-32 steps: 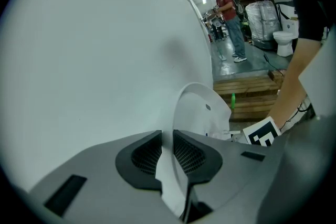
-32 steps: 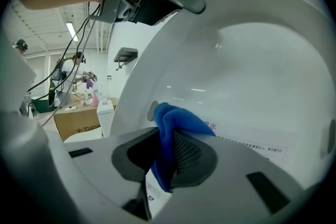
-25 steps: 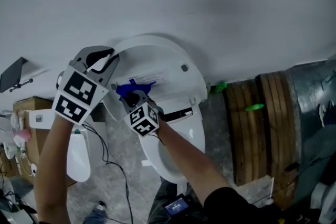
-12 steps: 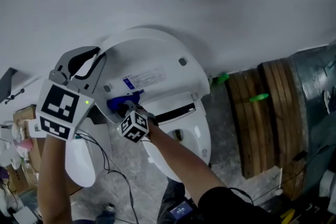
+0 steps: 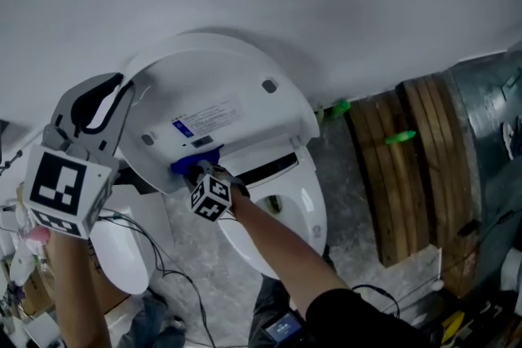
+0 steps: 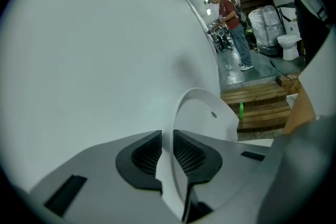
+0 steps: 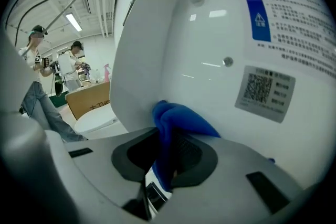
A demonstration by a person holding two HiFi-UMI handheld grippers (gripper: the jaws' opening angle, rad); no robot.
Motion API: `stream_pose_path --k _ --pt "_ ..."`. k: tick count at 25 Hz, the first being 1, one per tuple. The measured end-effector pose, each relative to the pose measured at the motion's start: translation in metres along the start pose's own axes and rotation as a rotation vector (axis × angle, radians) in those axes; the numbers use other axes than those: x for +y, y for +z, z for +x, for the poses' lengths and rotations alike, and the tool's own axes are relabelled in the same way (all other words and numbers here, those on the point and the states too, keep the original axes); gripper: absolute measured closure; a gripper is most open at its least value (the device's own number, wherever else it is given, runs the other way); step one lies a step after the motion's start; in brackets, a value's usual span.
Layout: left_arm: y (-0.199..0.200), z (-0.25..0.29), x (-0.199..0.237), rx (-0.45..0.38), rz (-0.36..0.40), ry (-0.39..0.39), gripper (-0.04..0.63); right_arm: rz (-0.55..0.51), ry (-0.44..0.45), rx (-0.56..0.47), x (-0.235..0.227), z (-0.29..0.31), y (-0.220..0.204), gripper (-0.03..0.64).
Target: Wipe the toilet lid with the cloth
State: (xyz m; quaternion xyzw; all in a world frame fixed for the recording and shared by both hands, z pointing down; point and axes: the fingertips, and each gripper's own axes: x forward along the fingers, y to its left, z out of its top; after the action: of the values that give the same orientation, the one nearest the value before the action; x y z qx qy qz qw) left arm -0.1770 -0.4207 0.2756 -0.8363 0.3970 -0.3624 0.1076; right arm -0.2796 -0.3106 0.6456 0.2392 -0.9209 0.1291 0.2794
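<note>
The white toilet lid [image 5: 220, 94] stands raised, its labelled underside towards me. My left gripper [image 5: 122, 90] is at the lid's left rim. In the left gripper view the thin lid edge [image 6: 202, 113] runs between the pads, and the left gripper [image 6: 168, 152] is shut on it. My right gripper [image 5: 200, 167] is shut on a blue cloth [image 5: 189, 163] low on the underside, near the hinge. In the right gripper view the cloth [image 7: 176, 120] bunches out of the right gripper [image 7: 165, 157] and presses against the lid [image 7: 210, 34] below the printed stickers.
The toilet bowl and seat [image 5: 302, 208] lie under my right arm. Wooden pallets [image 5: 408, 167] with a green bottle [image 5: 398, 138] stand to the right. Another white toilet part [image 5: 122, 253] and cables lie on the floor at left. People [image 7: 37, 44] stand far off.
My right gripper has slid down the lid's underside with the blue cloth, from beside the stickers to near the hinge. The left gripper has kept its hold on the rim.
</note>
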Motion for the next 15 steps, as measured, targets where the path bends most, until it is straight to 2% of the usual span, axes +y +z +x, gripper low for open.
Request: stream_pose_path --k 4,7,15 --pt "-0.001 0.001 0.000 -0.011 -0.017 0.005 0.528 0.042 -0.027 0.049 -0.015 -0.003 -0.033 0.549" --pt "-0.001 0.001 0.001 -0.024 0.012 0.007 0.528 0.086 -0.053 0.074 -0.031 -0.010 -0.053 0.548" --pt "-0.001 0.001 0.000 -0.029 -0.023 0.023 0.528 0.139 -0.136 0.096 -0.079 -0.053 -0.074 0.548"
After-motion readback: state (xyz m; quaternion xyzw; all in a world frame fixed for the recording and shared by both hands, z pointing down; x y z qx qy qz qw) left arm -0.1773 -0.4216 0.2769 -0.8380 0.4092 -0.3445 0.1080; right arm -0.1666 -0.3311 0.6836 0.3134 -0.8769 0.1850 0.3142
